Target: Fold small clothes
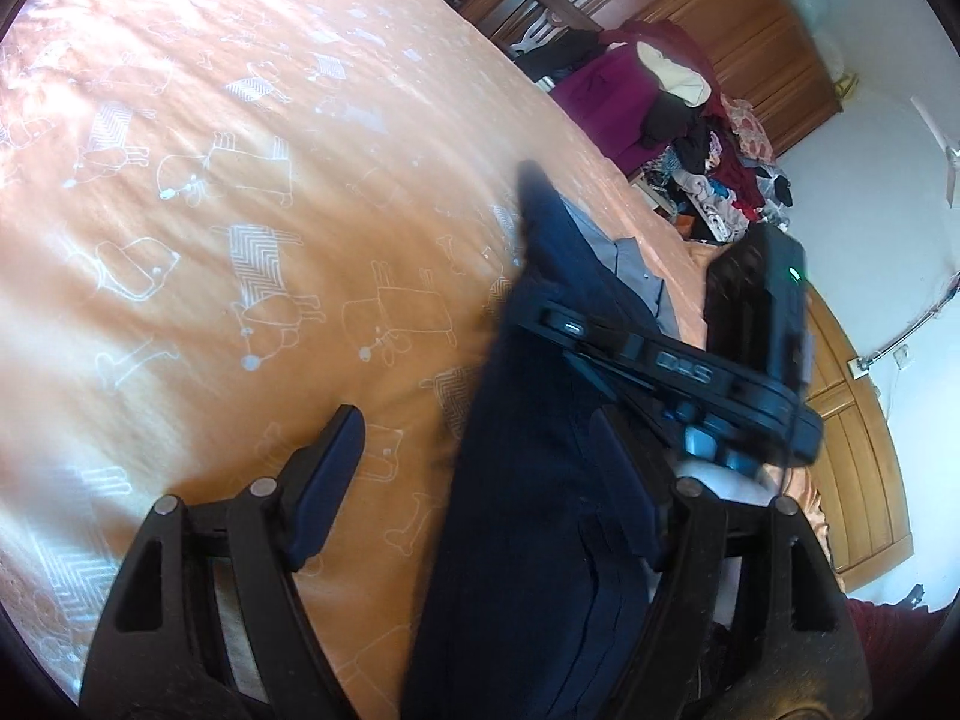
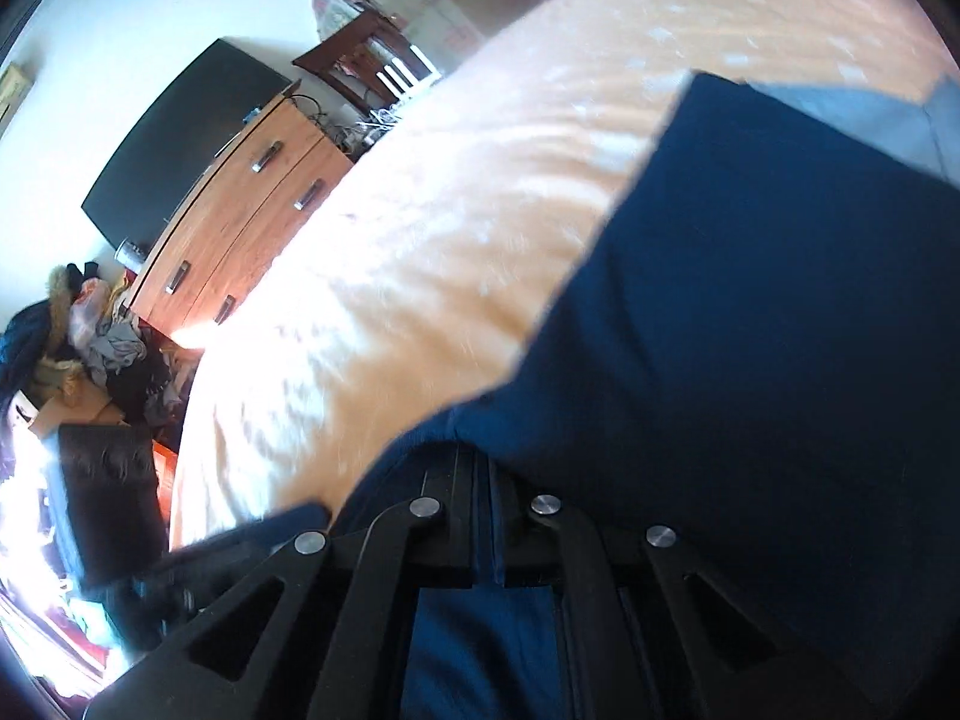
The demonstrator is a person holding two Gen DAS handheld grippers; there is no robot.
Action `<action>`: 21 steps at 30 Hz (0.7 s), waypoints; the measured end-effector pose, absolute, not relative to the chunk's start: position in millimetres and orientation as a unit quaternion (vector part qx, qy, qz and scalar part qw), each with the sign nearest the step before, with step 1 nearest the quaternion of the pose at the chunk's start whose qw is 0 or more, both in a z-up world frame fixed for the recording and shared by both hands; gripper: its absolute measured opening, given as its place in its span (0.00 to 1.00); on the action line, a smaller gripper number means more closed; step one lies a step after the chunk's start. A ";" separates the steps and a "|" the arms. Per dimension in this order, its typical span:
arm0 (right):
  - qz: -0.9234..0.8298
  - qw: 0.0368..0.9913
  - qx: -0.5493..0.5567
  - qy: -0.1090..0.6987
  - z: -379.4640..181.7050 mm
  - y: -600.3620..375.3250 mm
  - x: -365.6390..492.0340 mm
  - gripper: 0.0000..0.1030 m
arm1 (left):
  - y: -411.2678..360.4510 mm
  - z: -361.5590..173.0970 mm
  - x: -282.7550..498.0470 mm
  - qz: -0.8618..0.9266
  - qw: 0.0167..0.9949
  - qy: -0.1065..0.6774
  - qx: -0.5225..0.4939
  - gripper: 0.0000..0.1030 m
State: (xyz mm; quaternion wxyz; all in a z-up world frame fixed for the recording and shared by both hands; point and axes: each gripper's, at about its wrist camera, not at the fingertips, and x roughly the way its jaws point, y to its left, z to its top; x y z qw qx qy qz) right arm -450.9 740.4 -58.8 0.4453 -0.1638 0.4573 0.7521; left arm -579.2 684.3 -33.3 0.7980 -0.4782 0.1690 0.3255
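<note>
A dark navy garment hangs over the orange bedsheet, which is printed with white dog outlines. In the left wrist view my left gripper stands open. The navy cloth lies between its fingers against the right one, and the pads do not press on it. The black housing of my right gripper crosses the cloth higher up. In the right wrist view my right gripper is shut on the navy garment, which drapes over its fingertips. A grey garment lies on the bed beyond the navy one.
A chair heaped with clothes and a wooden wardrobe stand beyond the bed's far side. On the other side are a wooden dresser with a dark screen on it, and more clothes on the floor.
</note>
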 end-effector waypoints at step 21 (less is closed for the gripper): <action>0.741 0.504 -0.116 0.428 -17.6 630.0 -339.5 0.25 | 715.8 13.8 -501.2 0.265 0.848 0.199 -0.414 0.76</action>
